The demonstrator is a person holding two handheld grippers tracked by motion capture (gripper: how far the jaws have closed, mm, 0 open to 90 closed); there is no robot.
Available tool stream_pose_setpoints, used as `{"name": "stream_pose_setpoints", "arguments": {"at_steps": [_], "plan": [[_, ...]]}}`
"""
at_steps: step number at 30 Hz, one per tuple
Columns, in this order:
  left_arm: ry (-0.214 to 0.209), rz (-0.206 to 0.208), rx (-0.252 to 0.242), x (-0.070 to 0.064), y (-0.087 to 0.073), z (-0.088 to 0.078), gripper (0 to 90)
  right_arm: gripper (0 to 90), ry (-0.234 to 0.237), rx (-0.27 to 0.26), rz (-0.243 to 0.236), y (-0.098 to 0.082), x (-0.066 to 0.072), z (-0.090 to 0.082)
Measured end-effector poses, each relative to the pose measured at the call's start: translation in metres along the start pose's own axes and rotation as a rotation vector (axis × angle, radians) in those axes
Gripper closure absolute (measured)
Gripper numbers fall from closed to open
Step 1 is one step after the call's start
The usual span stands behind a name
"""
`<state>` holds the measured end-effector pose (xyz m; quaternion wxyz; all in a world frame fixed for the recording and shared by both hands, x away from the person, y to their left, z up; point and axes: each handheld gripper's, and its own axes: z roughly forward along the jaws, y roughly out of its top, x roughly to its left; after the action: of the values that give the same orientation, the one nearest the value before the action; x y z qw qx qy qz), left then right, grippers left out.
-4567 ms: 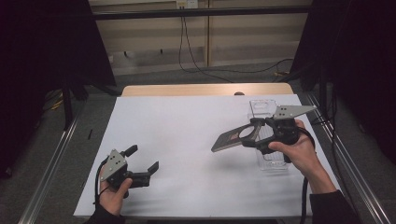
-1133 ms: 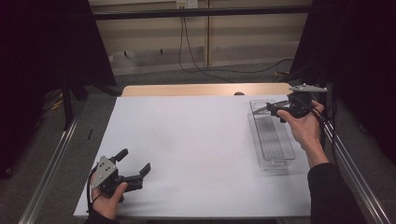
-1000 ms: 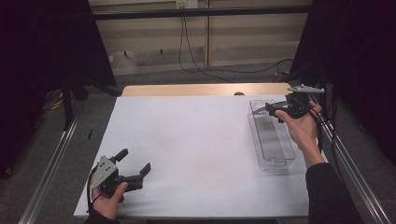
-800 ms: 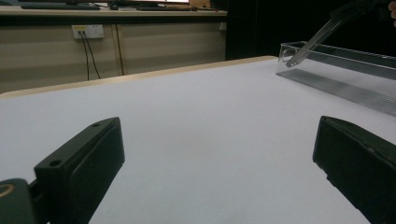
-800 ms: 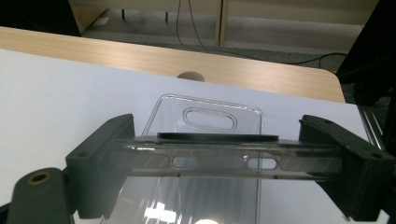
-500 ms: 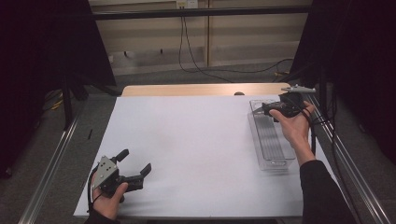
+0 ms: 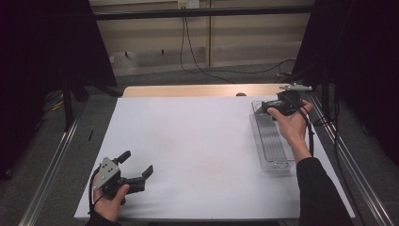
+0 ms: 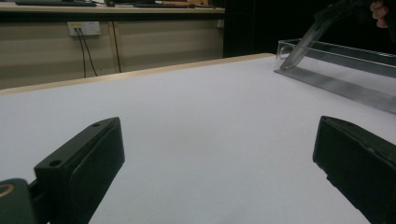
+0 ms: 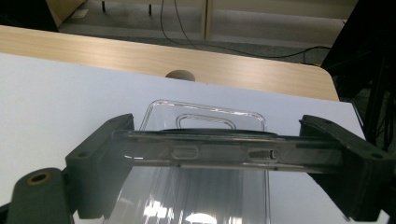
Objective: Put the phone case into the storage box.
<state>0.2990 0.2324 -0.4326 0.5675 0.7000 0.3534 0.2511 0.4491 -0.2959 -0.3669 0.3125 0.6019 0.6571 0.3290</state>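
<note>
Jaws of the right gripper [image 7: 269,108] clamp a clear lid [image 9: 224,151] above the clear tray [image 7: 273,148] at far right; the left gripper [image 7: 136,170] rests wide apart, near left.

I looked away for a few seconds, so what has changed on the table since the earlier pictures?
The right gripper carried the clear lid from mid-table to the far end of the clear tray, where it now tilts down over the tray, clamped between the jaws throughout. The left gripper slid slightly nearer the front left corner and stayed open. The tray did not move.
</note>
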Motion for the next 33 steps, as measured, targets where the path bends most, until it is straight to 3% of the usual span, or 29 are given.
{"name": "stream_pose_setpoints", "arguments": {"at_steps": [33], "plan": [[0.010, -0.010, 0.000, 0.002, -0.001, -0.001, 2.0, 11.8, -0.077, -0.107, 0.046, 0.013, 0.008, 0.026]]}}
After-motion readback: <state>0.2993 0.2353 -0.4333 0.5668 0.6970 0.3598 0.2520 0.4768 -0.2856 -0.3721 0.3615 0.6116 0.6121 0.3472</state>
